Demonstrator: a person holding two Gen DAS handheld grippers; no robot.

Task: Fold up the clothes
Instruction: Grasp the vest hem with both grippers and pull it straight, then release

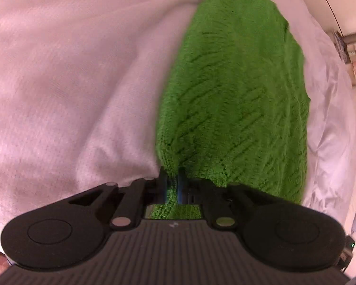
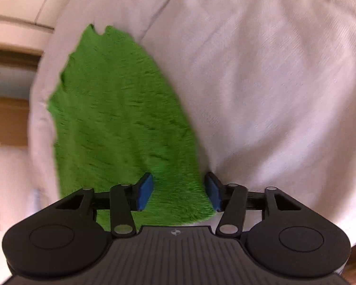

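The left gripper [image 1: 172, 185] has its two blue-padded fingers drawn close together, and a bunched edge of the green knitted garment [image 1: 235, 90] is pinched between them; green knit also shows in the gap just behind the fingers. From that pinch the garment runs away from the camera as a long strip, its ribbed diagonal stitches clear near the gripper and blurred farther off. It lies on a white bed sheet [image 1: 71, 83], which is wrinkled and fills the whole left side of the left wrist view. To the right of the garment a narrower band of the same sheet shows, and past it at the frame edge some blurred furniture that I cannot make out.

The right gripper [image 2: 179, 191] stands wide, its blue pads [image 2: 145, 191] well apart with nothing gripped between them. The near end of the green knitted garment [image 2: 121, 118] lies under and between the fingers; whether the pads touch the cloth I cannot tell. The garment spreads ahead and to the left over the white bed sheet [image 2: 273, 83], which fills the right side. At far left, beyond the bed, blurred pale and brown room surfaces show
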